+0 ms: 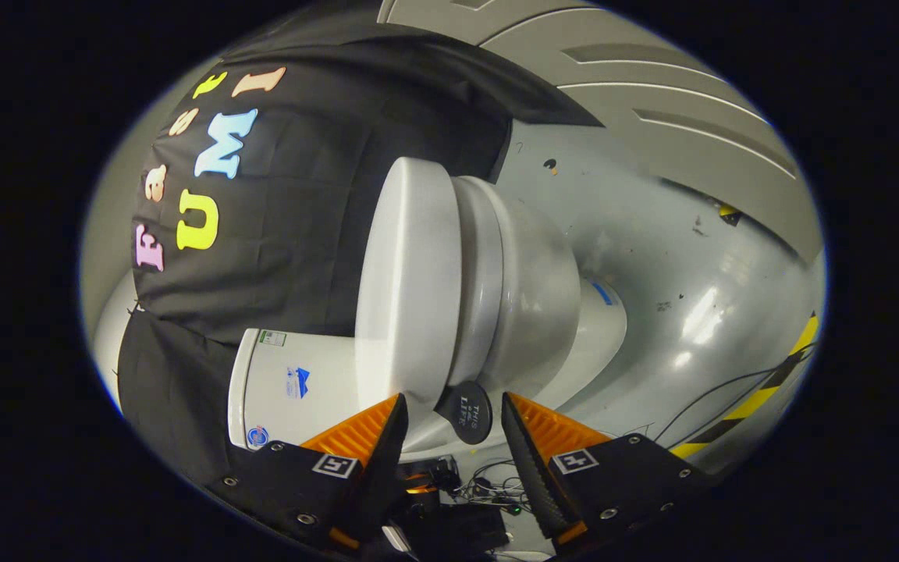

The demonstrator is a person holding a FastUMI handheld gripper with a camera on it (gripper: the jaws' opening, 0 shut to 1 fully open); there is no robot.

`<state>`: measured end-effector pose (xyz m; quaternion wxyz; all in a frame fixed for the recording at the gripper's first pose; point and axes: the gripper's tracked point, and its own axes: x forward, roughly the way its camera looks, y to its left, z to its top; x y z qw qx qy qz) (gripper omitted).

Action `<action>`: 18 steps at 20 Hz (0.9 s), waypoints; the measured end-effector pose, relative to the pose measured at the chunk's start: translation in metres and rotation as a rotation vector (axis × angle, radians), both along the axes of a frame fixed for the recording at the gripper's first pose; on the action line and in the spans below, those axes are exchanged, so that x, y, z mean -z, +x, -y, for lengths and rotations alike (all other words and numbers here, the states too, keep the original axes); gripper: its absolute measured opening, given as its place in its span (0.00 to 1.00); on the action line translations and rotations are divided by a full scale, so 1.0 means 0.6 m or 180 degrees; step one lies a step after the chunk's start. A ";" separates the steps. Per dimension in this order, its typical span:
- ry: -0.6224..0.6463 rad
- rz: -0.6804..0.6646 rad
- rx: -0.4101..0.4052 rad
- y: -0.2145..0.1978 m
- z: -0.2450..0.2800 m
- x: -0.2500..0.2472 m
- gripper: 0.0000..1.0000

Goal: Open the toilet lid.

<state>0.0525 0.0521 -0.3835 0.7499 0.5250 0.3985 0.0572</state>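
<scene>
Toilet lid [410, 273] closed; lift tab [465, 411] between the fingers.
Gripper [449, 437] wide open, holding nothing; advise centring on the tab before closing.

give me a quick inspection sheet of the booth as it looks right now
surface: grey floor, scuffed, glossy patches
job's things: white toilet, lid closed on the seat; black round tab at the lid's edge, between the fingertips
clutter: nothing seen
grippers: gripper open, fingers either side of the tab, not pressing it
cables: thin dark cable on the floor; a tangle of wires between the fingers
surroundings: black cloth wall; white tank; yellow-black striped tape
</scene>
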 end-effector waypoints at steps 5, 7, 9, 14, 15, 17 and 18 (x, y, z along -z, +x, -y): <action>0.0238 -0.0138 0.0051 -0.003 -0.005 0.018 0.47; 0.0273 -0.0180 0.0122 -0.001 -0.002 0.028 0.32; 0.0446 -0.0193 0.0207 0.003 -0.004 0.029 0.17; 0.0713 -0.0187 0.0267 -0.001 -0.013 0.013 0.00; 0.0680 -0.0175 0.0257 0.001 -0.014 0.014 0.00; 0.0703 -0.0228 0.0287 0.001 -0.012 0.013 0.00; 0.0695 -0.0245 0.0303 0.000 -0.013 0.011 0.00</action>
